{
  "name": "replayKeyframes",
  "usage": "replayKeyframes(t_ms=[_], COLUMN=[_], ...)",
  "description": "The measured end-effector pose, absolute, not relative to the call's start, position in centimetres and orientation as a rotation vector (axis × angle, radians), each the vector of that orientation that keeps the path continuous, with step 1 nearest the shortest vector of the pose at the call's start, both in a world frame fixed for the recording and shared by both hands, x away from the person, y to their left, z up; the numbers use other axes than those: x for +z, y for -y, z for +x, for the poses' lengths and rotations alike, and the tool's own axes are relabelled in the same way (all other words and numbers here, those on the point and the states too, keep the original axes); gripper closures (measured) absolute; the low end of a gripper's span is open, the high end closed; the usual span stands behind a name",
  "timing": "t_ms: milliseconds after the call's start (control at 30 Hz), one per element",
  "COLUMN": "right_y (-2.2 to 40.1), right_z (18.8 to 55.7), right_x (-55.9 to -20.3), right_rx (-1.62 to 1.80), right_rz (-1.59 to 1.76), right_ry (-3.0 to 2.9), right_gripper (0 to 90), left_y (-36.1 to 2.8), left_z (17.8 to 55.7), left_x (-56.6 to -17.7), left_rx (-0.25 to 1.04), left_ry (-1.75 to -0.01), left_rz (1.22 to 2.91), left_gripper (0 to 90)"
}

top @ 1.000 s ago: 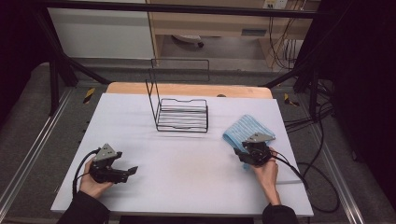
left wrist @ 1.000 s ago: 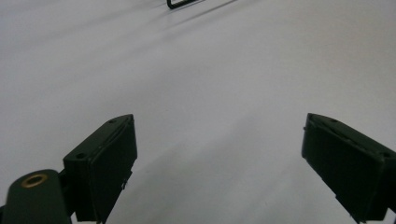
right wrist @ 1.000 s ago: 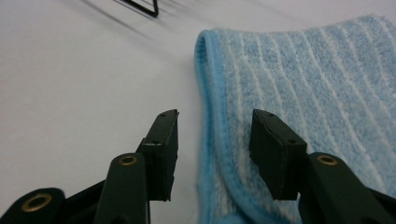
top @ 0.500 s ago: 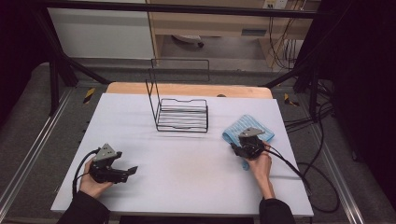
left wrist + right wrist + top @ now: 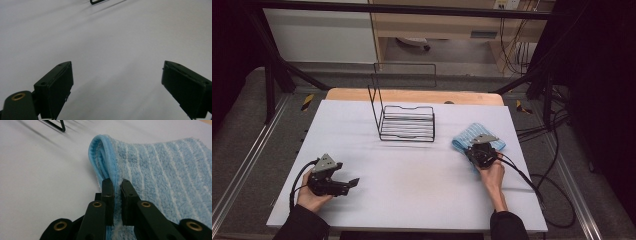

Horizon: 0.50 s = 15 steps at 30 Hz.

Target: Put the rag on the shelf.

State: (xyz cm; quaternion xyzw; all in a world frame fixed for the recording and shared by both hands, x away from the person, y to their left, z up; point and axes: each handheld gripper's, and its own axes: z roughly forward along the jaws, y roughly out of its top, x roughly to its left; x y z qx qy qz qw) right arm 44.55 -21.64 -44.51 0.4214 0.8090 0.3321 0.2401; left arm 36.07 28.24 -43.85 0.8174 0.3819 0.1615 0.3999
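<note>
Right tool (image 5: 115,185) pinches the blue striped towel's (image 5: 160,167) folded edge; left tool (image 5: 117,85) rests spread on the desk (image 5: 412,175). Lift slowly, keeping both layers clamped.

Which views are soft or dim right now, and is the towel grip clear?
High view: dark surroundings, table evenly lit and a bit soft. Left gripper view: distant wire rack blurred. Right gripper view: jaws closed on the blue towel edge, pile sharp.

Light blue towel (image 5: 160,165) with white stripes; black wire rack (image 5: 407,124); table (image 5: 422,195) seemingly pale lavender-white.
</note>
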Motion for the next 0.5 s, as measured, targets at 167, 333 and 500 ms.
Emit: replayKeyframes(t_ms=[167,333,500], right_y=[21.4,20.3,19.5], right_z=[44.2,43.2,42.0], right_x=[-44.0,-43.3,-43.1], right_rx=[0.948,1.016,1.048], right_rz=[1.157,1.115,1.09], right_ry=[-2.232,-2.275,-2.316], right_gripper=[84.9,84.9,84.9], left_y=[-28.3,-28.3,-28.3], left_z=[36.1,36.0,36.0], left_x=[-43.8,-43.8,-43.8], left_rx=[0.408,0.41,0.41], left_ry=[-0.967,-0.966,-0.967], left_rz=[2.064,2.065,2.064], left_gripper=[10.3,10.3,10.3])
